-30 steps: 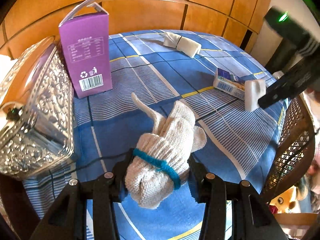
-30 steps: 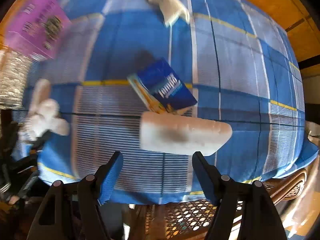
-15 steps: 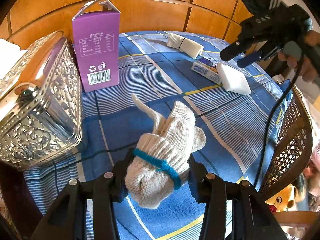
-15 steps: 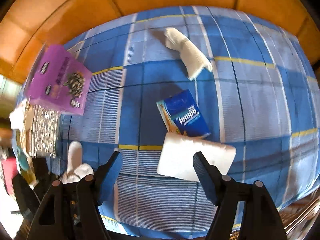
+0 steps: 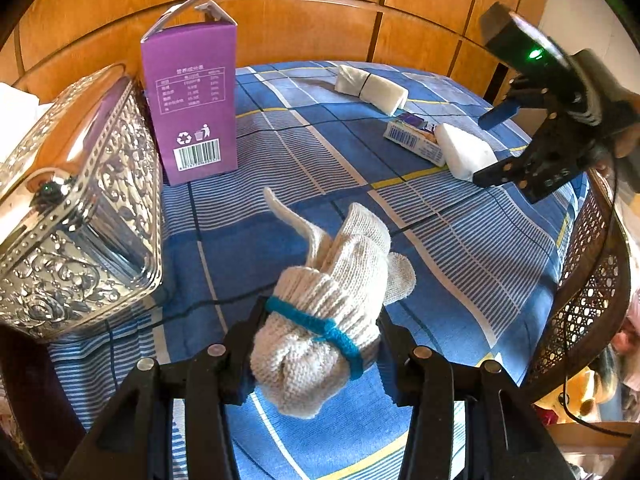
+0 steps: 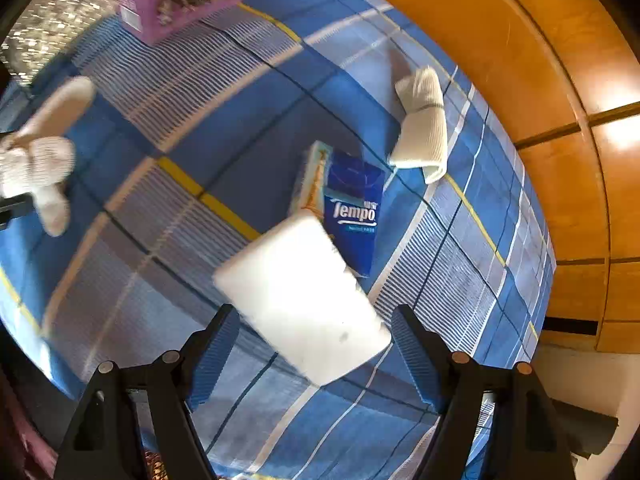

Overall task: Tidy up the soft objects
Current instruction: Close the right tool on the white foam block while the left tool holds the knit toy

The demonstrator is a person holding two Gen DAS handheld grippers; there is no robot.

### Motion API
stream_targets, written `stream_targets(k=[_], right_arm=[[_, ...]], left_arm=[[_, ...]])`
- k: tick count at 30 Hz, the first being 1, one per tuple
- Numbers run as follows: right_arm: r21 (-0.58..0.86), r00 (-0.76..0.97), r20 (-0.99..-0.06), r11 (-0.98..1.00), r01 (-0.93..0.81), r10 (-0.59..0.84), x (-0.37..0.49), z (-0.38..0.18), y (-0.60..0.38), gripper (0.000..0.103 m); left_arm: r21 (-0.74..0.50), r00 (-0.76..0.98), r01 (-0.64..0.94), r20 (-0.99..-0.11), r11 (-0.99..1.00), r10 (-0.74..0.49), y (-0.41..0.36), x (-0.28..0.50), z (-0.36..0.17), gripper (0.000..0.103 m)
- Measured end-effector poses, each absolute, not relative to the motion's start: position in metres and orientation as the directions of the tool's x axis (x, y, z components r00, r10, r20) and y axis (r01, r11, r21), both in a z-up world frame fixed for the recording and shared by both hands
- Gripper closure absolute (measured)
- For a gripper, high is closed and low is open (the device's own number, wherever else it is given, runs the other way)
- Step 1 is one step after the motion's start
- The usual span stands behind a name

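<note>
White sponge [image 6: 304, 300] below right hand-held gripper [image 6: 312, 350]

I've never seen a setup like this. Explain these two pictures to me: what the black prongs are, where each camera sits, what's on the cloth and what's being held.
There is no robot here. A person holds a hand-held two-fingered tool in each hand, and each tool carries a wide-angle camera looking forward along its fingers; the black prongs at the bottom of each picture are those fingers.

The left tool, seen by its own camera, is closed on a bundled knitted glove.

The right tool is opening, pointing down over a white sponge block that lies between its fingers, not gripped. That tool also shows at the right edge of the left camera's picture.

On the blue checked cloth also lie a tissue pack touching the block, a rolled white cloth, an open purple carton and a silver embossed box.
</note>
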State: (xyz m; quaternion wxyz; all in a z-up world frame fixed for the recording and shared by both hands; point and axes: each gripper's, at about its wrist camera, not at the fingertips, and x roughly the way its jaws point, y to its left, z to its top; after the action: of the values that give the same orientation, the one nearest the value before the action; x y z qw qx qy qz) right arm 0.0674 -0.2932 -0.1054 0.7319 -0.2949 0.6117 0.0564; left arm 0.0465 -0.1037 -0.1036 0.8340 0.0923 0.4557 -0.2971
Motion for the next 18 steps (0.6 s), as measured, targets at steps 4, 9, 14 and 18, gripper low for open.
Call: stream_targets(k=[4, 9, 14, 18], right_arm=[[-0.363, 0.226, -0.93, 0.823, -0.437, -0.291, 0.077, -0.118, -0.298, 0.031], [-0.318, 0.23, -0.944, 0.844, -0.431, -0.238, 0.065, -0.107, -0.298, 0.045], [-0.208, 0.267, -0.957, 0.91, -0.36, -0.113, 0.056, -0.084, -0.289, 0.044], [-0.075, 0.254, -0.967, 0.962, -0.263, -0.006, 0.063, -0.084, -0.269, 0.043]], left_arm=[[-0.106, 0.414, 0.581, -0.816, 0.807, -0.405, -0.105, 0.047, -0.103, 0.053], [-0.102, 0.419, 0.581, -0.813, 0.807, -0.404, -0.105, 0.048, -0.104, 0.053], [-0.092, 0.43, 0.582, -0.809, 0.808, -0.402, -0.108, 0.048, -0.106, 0.053], [-0.088, 0.432, 0.583, -0.809, 0.808, -0.4, -0.11, 0.048, -0.106, 0.053]])
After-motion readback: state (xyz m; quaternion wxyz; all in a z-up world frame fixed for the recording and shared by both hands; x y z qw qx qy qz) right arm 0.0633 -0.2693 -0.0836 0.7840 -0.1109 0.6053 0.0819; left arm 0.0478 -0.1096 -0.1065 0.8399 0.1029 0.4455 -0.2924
